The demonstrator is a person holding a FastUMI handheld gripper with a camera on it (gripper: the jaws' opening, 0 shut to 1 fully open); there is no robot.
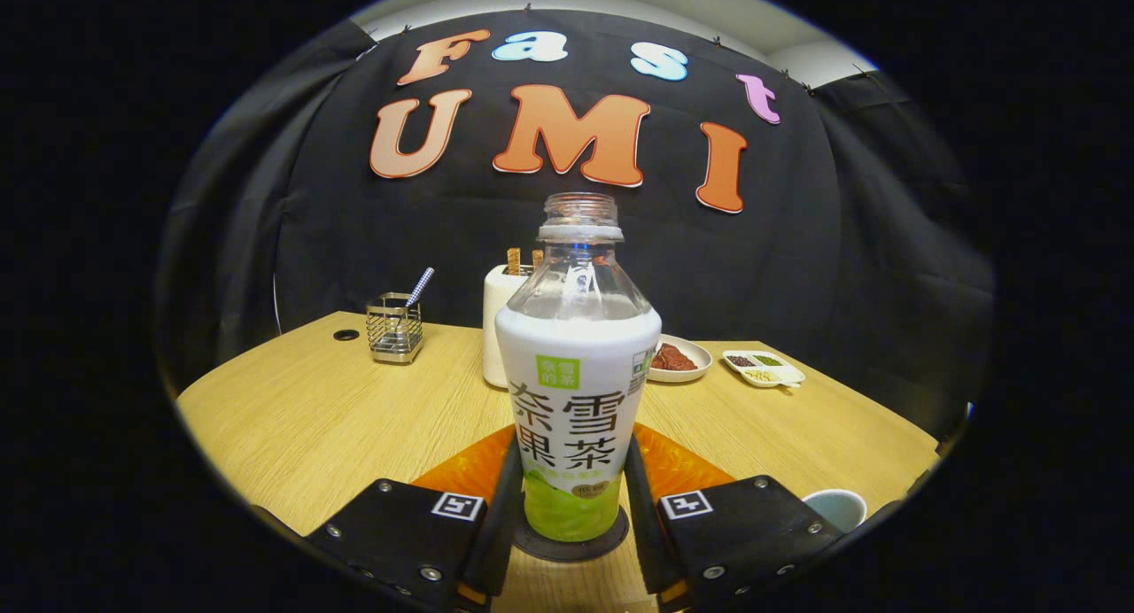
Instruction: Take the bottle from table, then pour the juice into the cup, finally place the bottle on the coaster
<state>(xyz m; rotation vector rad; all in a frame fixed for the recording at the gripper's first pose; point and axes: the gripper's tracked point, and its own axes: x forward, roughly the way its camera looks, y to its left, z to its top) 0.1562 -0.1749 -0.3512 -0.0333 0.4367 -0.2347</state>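
On the pale wooden tabletop (337,418), the uncapped clear plastic bottle with a white and green label (576,418) stands upright on a dark round coaster (611,533). My jaws flank its base, seemingly touching; I cannot tell if they grip. I judge this the placing step; next, I open and back away.

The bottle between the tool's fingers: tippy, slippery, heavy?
The bottle is tall and narrow on a small dark coaster, so probably tippy. Its clear top looks empty: likely light. No cap, so tilting may spill. The tool flanks it.
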